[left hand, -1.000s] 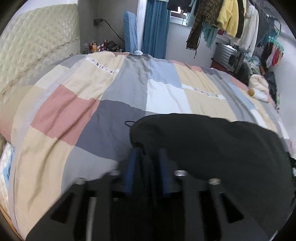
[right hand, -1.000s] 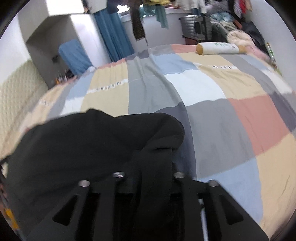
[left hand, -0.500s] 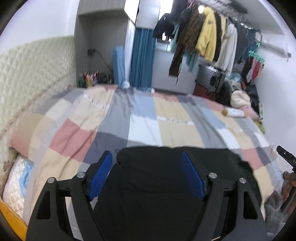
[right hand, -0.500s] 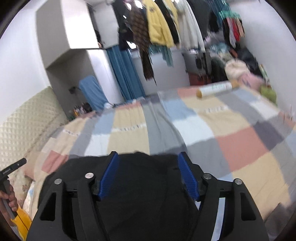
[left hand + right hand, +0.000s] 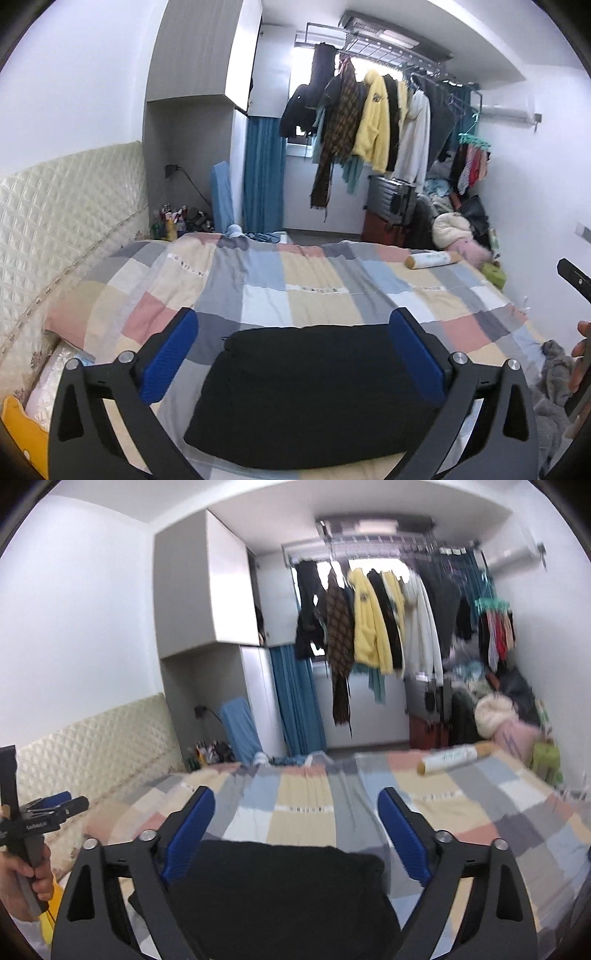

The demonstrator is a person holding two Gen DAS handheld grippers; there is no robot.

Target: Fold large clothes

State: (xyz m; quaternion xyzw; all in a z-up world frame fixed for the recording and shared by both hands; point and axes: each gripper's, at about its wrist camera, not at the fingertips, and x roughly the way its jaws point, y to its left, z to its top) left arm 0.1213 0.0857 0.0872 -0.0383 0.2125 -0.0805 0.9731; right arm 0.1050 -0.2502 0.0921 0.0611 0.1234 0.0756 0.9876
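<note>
A black garment (image 5: 314, 391) lies folded into a flat rectangle on the checked bedspread (image 5: 303, 288) near the bed's front edge. It also shows in the right wrist view (image 5: 273, 893). My left gripper (image 5: 293, 354) is open and empty, raised above the garment, blue pads (image 5: 170, 354) wide apart. My right gripper (image 5: 295, 834) is open and empty too, held above the garment. The left gripper shows at the left edge of the right wrist view (image 5: 48, 808).
A cylindrical pillow (image 5: 432, 259) lies at the bed's far right. A quilted headboard (image 5: 55, 225) runs along the left. Hanging clothes (image 5: 373, 122) fill a rack behind the bed. A grey garment (image 5: 554, 369) lies at the right edge.
Both grippers let go of the black garment, opened wide and lifted up and back from the bed. The garment now lies folded flat.
</note>
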